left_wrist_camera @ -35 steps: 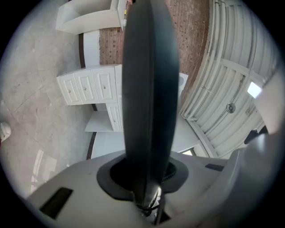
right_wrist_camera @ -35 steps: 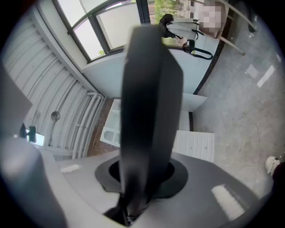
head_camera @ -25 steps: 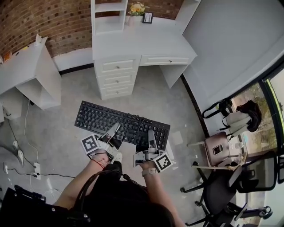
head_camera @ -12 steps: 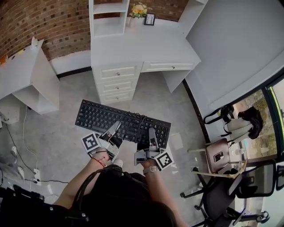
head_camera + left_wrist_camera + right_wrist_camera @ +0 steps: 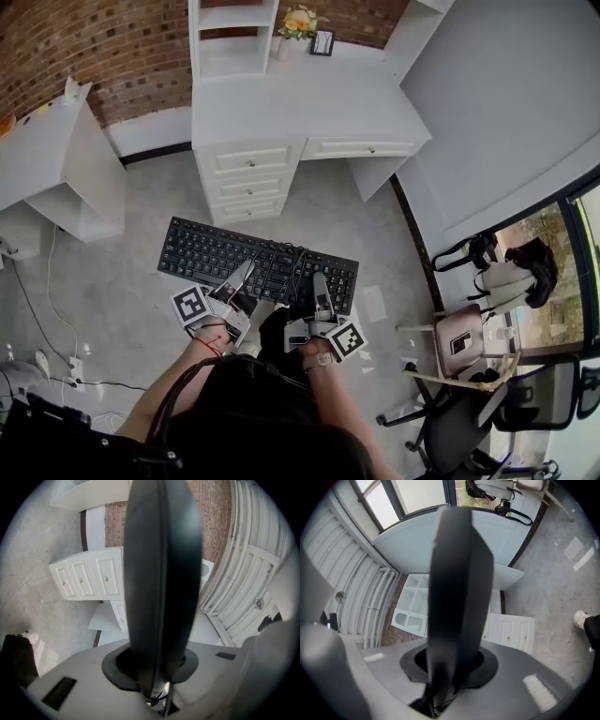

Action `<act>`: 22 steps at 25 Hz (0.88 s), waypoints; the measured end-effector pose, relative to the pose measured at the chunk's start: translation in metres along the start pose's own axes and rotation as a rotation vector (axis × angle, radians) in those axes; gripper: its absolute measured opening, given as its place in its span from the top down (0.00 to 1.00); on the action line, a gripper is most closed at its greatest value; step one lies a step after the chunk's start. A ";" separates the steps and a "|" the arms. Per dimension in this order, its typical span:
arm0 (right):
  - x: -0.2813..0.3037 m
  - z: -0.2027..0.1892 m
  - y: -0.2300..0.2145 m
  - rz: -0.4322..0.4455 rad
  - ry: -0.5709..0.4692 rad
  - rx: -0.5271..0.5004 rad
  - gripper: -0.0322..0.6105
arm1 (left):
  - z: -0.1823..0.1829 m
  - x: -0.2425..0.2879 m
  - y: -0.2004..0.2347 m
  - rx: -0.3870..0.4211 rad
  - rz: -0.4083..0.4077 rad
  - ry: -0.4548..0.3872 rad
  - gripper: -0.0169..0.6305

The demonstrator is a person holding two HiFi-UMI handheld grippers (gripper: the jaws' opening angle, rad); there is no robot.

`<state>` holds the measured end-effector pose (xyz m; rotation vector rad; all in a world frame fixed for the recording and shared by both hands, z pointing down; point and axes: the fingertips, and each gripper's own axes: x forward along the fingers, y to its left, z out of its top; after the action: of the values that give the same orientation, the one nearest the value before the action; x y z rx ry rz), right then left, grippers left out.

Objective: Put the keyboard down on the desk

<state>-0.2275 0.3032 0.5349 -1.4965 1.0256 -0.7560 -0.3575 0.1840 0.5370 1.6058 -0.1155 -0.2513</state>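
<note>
A black keyboard hangs level above the grey floor, carried in front of the white desk. My left gripper is shut on the keyboard's near edge, left of centre. My right gripper is shut on the same edge further right. A dark cable lies coiled on the keys between the two grips. In the left gripper view the keyboard fills the middle as a dark edge-on slab between the jaws. The right gripper view shows the keyboard the same way.
The desk has a drawer stack and a hutch with a flower vase and small frame. A second white table stands at the left. A chair with a bag and an office chair stand at the right.
The desk has come slightly closer and lower in the head view as the person steps forward. Both grippers keep their hold on the keyboard.
</note>
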 end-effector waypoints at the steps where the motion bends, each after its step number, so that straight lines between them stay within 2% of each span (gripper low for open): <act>1: 0.009 0.000 -0.002 0.001 0.012 0.000 0.82 | 0.006 0.004 0.002 0.000 0.003 -0.012 0.89; 8: 0.081 0.004 -0.013 0.011 0.093 0.010 0.82 | 0.051 0.041 0.010 0.012 0.014 -0.093 0.89; 22: 0.213 0.065 -0.032 0.008 0.185 0.021 0.82 | 0.106 0.160 0.024 0.012 0.037 -0.167 0.89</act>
<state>-0.0742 0.1380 0.5385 -1.4230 1.1573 -0.9104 -0.2246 0.0433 0.5429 1.5921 -0.2756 -0.3565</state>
